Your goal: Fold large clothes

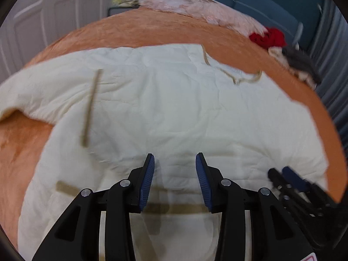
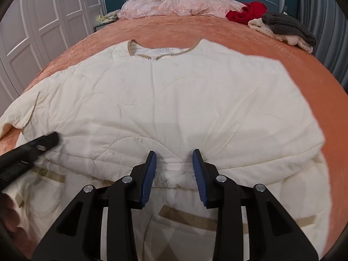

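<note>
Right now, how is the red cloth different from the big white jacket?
The red cloth is bright red; the white jacket is cream with tan trim. The red cloth sits crumpled in a small heap at the far end of the orange bed; the white jacket is spread out nearby and looks far bigger. Both are soft clothes lying on that bed.

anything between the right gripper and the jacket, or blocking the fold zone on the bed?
Nothing visible. The right gripper sits directly over the cream quilted jacket, with jacket fabric bunched between its pads. The red garment and grey-and-cream pile lie apart, near the headboard.
</note>
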`<state>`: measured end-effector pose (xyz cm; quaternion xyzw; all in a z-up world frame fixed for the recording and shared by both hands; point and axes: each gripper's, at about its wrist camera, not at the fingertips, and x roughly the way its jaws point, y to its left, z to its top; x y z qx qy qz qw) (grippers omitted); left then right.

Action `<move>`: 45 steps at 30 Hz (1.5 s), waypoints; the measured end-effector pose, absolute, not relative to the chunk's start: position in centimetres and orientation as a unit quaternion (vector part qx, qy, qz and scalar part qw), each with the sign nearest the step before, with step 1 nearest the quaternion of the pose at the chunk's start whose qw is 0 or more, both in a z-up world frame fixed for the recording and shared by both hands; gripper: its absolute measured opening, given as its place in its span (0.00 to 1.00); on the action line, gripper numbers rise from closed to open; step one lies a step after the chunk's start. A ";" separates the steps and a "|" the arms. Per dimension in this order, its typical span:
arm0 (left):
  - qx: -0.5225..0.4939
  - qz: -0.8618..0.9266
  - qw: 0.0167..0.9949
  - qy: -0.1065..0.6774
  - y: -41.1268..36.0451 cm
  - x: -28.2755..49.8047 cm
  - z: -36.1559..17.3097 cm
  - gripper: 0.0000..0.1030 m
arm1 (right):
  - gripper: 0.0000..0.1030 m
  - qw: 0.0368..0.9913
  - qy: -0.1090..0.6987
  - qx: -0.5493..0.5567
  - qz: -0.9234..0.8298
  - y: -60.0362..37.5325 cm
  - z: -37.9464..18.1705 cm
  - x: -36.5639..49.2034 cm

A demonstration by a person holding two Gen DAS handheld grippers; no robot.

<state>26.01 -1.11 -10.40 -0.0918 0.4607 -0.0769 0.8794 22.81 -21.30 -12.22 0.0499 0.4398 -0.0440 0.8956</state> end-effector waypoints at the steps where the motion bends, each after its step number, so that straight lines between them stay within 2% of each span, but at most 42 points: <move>1: -0.111 -0.073 0.880 0.457 0.2 25.7 -9.6 0.47 | 0.34 0.897 0.437 0.049 -0.053 -21.2 -11.4 22.2; 2: -0.127 -0.066 0.881 0.452 1.8 25.4 -8.8 0.56 | 0.37 0.898 0.433 0.052 -0.057 -21.1 -10.8 21.7; 4: -0.156 -0.045 0.888 0.431 5.9 24.9 -7.4 0.62 | 0.47 0.901 0.425 0.063 -0.062 -21.0 -9.7 20.1; 5: -0.173 -0.029 0.887 0.427 8.6 25.0 -7.1 0.64 | 0.48 0.902 0.422 0.065 -0.061 -20.8 -9.4 19.4; 12: -0.344 0.104 0.830 0.426 25.1 26.6 -9.6 0.64 | 0.50 0.895 0.438 0.067 -0.058 -19.4 -8.7 16.2; 18: -0.442 0.166 0.783 0.405 34.0 26.8 -12.1 0.61 | 0.51 0.891 0.448 0.058 -0.050 -17.7 -8.8 15.8; 19: -0.454 0.167 0.777 0.403 34.7 27.0 -12.4 0.59 | 0.52 0.891 0.449 0.056 -0.049 -17.4 -8.9 15.7; 21: -0.473 0.156 0.769 0.400 35.5 27.6 -12.8 0.36 | 0.52 0.890 0.451 0.052 -0.046 -16.9 -8.9 15.9; 22: -0.476 0.147 0.769 0.400 35.4 27.8 -12.8 0.13 | 0.52 0.889 0.452 0.052 -0.044 -16.7 -8.9 16.0; 23: -0.472 0.136 0.773 0.401 35.1 28.5 -12.3 0.06 | 0.52 0.890 0.451 0.053 -0.040 -16.5 -8.8 16.1; 28: -0.354 0.103 0.853 0.369 30.6 31.0 -4.3 0.02 | 0.52 0.894 0.444 0.057 -0.032 -16.4 -8.1 16.0; 33: -0.196 0.003 0.926 0.322 18.0 33.2 6.6 0.02 | 0.52 0.896 0.437 0.070 -0.034 -17.4 -7.5 15.6; 36: -0.133 -0.074 0.935 0.319 8.5 32.9 9.5 0.02 | 0.54 0.899 0.430 0.072 -0.041 -18.5 -7.1 15.0; 40: -0.075 -0.160 0.913 0.368 -3.8 30.1 7.1 0.06 | 0.57 0.900 0.427 0.072 -0.056 -20.4 -7.1 14.0; 42: -0.057 -0.170 0.893 0.413 -8.6 28.5 3.1 0.09 | 0.58 0.899 0.428 0.068 -0.067 -21.6 -7.3 13.4; 43: -0.052 -0.171 0.881 0.438 -10.3 27.8 0.7 0.14 | 0.58 0.897 0.430 0.066 -0.074 -22.5 -7.6 13.0; 45: -0.060 -0.173 0.856 0.484 -11.7 26.7 -3.5 0.16 | 0.58 0.894 0.435 0.067 -0.087 -24.3 -7.9 12.1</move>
